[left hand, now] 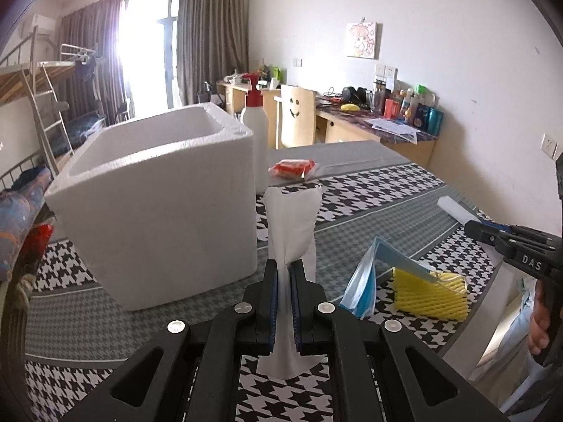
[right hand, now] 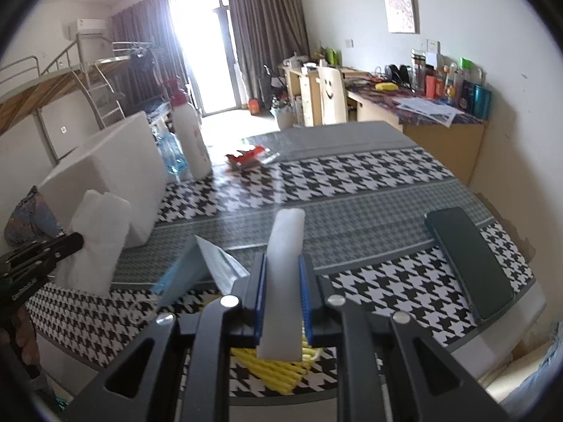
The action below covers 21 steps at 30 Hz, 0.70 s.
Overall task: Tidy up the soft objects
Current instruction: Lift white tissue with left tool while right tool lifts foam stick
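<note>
My left gripper (left hand: 284,274) is shut on a white soft tissue pack (left hand: 292,225), pinched at its middle and held above the table just right of the white foam box (left hand: 155,197). My right gripper (right hand: 283,270) is shut on a white foam strip (right hand: 284,274) that stands up between its fingers. The right gripper also shows at the right edge of the left wrist view (left hand: 473,228), and the left gripper with its pack at the left of the right wrist view (right hand: 75,241). A yellow foam net (left hand: 429,293) and a blue face mask (left hand: 362,288) lie on the table.
A white bottle with a red pump (left hand: 254,119) stands behind the box. A red packet (left hand: 293,168) lies further back. A dark phone (right hand: 469,263) lies at the table's right edge. The houndstooth tablecloth (left hand: 369,193) covers the table. A desk and chair stand beyond.
</note>
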Each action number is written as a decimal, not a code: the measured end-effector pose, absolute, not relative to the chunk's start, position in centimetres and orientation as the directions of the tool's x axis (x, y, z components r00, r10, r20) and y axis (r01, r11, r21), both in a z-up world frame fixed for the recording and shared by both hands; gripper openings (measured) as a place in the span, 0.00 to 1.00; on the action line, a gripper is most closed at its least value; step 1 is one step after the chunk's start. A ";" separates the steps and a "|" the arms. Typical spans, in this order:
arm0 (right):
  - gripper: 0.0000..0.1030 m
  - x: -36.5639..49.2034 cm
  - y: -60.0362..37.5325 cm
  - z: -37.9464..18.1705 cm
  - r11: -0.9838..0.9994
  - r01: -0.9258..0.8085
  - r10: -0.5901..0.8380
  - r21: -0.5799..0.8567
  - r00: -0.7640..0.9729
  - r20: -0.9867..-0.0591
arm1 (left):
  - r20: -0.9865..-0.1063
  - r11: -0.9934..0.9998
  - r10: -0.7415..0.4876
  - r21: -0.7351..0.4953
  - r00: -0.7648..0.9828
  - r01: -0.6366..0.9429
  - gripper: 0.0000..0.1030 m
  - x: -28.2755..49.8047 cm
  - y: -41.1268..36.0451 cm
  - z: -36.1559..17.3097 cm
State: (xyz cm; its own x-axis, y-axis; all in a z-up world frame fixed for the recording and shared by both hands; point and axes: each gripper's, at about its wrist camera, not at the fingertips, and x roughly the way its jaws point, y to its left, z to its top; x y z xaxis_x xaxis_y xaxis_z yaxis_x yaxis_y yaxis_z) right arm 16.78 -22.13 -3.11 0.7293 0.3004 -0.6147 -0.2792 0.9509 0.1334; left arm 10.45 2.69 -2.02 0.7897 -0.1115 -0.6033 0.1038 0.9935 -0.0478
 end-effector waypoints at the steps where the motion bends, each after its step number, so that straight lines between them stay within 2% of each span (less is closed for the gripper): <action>1: 0.20 16.6 -21.9 -2.9 0.949 -0.287 0.306 0.132 0.732 -0.608 | -0.600 0.994 -0.111 -0.049 0.792 0.101 0.07 10.5 2.7 -1.9; 21: 0.21 16.3 -19.1 0.2 0.897 -0.426 0.424 0.120 0.752 -0.504 | -0.529 0.995 -0.093 -0.030 0.844 0.091 0.07 10.5 2.5 1.7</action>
State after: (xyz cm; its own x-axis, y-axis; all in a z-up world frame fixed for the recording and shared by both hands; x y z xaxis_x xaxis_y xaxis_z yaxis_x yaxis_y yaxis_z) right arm 16.26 -19.11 0.23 0.7522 0.4244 -0.5041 -0.4256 0.8969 0.1200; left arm 10.53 2.54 1.68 0.8435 -0.0931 -0.5289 0.0910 0.9954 -0.0301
